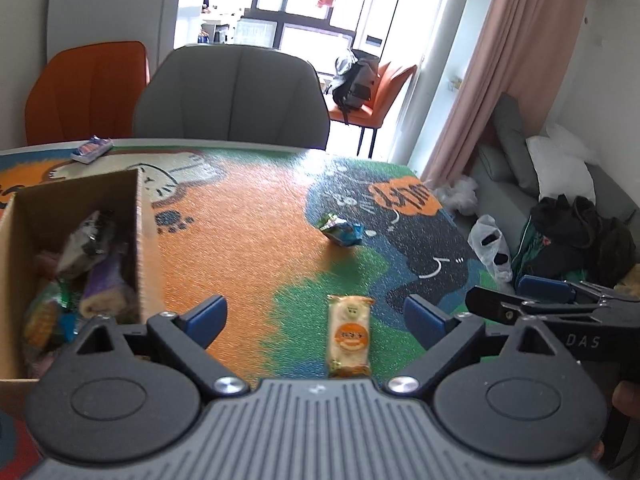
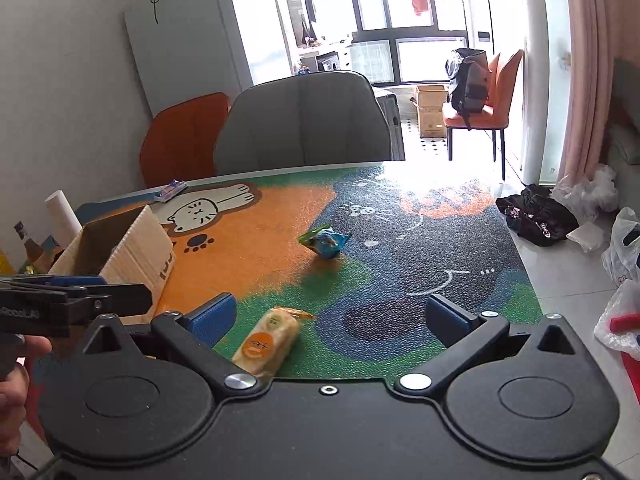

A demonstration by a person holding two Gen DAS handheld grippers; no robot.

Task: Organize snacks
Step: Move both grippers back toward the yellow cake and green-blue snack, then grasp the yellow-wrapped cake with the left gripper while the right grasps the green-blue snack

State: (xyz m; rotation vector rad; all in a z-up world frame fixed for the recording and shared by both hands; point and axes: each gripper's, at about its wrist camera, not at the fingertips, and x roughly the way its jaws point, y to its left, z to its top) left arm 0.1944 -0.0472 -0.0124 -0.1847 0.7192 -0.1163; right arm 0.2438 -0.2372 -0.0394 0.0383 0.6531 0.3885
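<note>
Above the mat (image 1: 248, 240), both grippers (image 1: 316, 316) (image 2: 332, 320) hover spread.

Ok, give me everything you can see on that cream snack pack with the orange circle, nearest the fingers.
The cream snack pack is a long, narrow pillow-style wrapper, glossy like plastic film, with an orange round face logo mid-length and a small greenish mark above it. Its far end is crimped and orange-brown. It looks sealed and full, lying flat on the table mat where green meets orange. Nothing grips it: it lies between the left gripper's open fingers, untouched, apart from the other snacks and the box.
</note>
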